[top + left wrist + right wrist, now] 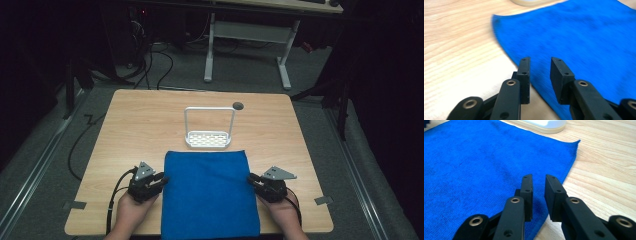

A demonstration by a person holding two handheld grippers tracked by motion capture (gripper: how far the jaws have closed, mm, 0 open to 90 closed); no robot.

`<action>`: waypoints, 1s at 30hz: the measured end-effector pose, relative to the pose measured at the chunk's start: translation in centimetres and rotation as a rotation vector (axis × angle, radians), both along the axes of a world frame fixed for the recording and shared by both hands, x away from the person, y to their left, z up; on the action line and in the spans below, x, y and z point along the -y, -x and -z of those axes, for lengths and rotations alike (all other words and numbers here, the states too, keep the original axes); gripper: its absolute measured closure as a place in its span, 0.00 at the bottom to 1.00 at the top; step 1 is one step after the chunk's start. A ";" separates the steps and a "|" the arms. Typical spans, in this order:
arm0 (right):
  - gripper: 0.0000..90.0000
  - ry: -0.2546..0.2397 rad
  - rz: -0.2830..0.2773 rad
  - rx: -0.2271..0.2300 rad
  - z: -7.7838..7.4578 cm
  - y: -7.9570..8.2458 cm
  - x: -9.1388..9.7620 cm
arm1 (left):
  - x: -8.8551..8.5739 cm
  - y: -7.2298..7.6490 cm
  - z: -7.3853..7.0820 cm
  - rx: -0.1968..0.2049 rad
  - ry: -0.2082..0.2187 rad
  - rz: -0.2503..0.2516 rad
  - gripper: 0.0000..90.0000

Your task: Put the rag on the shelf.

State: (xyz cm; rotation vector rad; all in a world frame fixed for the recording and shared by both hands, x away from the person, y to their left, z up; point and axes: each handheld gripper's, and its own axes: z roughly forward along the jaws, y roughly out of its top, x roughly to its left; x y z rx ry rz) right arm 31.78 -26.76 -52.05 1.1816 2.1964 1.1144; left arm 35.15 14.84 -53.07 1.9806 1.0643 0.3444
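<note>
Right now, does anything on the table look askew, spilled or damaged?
Nothing stands out. The blue cloth lies flat and fairly square on the wooden table, its near edge hanging over the table's front. The white rack stands upright behind it. Both grippers, left and right, sit at the cloth's sides with nothing between their fingers.

Blue cloth near edge runs off the bottom of the high view, past the surface rim. White rack cut by the top edge in both gripper views, base only. Left gripper view motion-blurred, cloth weave smeared. Forearms cropped at the bottom.
</note>
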 end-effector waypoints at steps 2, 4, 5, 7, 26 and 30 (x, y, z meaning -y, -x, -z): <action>0.85 0.009 -0.009 0.003 0.0 0.0 -0.2 | 0.0 -0.9 0.2 -0.021 -0.026 -0.021 0.83; 0.85 0.010 -0.015 0.004 0.0 0.1 -0.3 | 0.2 -1.7 0.0 0.016 -0.041 -0.037 0.85; 0.84 0.011 -0.014 0.003 0.0 0.1 -0.3 | 0.4 -2.1 -0.1 0.024 -0.038 -0.048 0.85; 0.84 0.014 -0.019 0.007 0.0 0.1 -0.4 | 0.7 -2.8 -0.3 0.037 -0.042 -0.070 0.85; 0.81 0.022 -0.034 -0.004 0.1 0.0 -0.5 | 2.9 -8.5 0.3 0.019 -0.113 -0.125 0.66; 0.77 0.017 -0.030 -0.005 0.2 0.0 -0.5 | 2.9 -8.8 0.4 0.018 -0.097 -0.109 0.75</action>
